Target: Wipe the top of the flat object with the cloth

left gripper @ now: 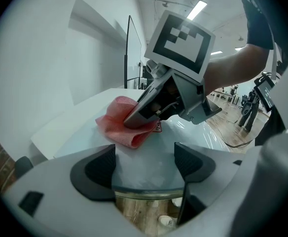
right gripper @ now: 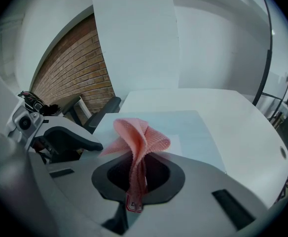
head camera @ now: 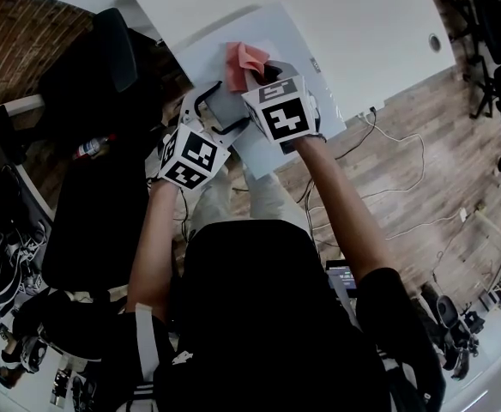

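Observation:
A pale blue flat panel (head camera: 272,33) lies on the white table (head camera: 362,15). A pink cloth (head camera: 244,61) rests bunched on the panel's top. My right gripper (head camera: 263,75) is shut on the cloth (right gripper: 140,139), which stands up folded from between its jaws (right gripper: 137,177). From the left gripper view the right gripper (left gripper: 146,113) presses the cloth (left gripper: 122,125) onto the panel (left gripper: 85,132). My left gripper (head camera: 206,103) is open at the panel's near edge, which shows between its pads (left gripper: 100,171). The left gripper (right gripper: 60,137) sits just left of the cloth.
Black office chairs (head camera: 105,67) stand left of the table beside a brick wall (right gripper: 70,73). A bottle (head camera: 92,147) lies near them. Cables (head camera: 396,148) trail over the wooden floor on the right. A white partition (right gripper: 134,33) rises behind the table.

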A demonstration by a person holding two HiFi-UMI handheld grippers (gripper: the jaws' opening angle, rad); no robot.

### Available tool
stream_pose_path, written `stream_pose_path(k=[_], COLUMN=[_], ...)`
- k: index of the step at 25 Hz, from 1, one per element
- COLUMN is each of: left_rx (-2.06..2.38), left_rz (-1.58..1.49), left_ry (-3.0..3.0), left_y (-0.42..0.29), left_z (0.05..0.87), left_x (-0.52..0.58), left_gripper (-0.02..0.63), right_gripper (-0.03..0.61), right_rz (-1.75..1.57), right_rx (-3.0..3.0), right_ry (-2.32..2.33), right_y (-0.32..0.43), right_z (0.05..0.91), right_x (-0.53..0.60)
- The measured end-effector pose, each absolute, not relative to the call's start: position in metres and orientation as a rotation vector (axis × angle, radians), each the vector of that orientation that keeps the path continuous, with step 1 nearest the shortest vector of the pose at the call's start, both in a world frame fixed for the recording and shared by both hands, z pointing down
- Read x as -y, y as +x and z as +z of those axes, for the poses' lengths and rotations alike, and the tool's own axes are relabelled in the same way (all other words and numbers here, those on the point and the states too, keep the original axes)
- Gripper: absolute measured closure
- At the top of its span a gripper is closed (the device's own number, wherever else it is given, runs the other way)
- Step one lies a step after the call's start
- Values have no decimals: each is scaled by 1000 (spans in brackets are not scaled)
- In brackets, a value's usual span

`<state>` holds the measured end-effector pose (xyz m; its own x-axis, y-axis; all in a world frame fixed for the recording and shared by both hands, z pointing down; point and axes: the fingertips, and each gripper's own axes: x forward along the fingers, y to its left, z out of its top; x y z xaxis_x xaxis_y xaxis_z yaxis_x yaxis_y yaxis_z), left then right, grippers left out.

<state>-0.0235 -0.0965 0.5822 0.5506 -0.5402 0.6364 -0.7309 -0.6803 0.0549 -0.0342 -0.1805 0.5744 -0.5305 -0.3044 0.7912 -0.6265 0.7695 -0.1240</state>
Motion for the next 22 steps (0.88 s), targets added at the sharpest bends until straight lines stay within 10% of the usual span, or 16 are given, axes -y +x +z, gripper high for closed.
stream_pose_path(k=[22], left_rx=[1142], left_rz=[795], left_ry=[2426], left_y=[-48], left_z=[525], left_x=[98], left_gripper=[250], right_gripper=[532], right_rz=[493], right_rx=[2229], right_ry=[840], right_y=[-18], right_z=[506], right_x=[187])
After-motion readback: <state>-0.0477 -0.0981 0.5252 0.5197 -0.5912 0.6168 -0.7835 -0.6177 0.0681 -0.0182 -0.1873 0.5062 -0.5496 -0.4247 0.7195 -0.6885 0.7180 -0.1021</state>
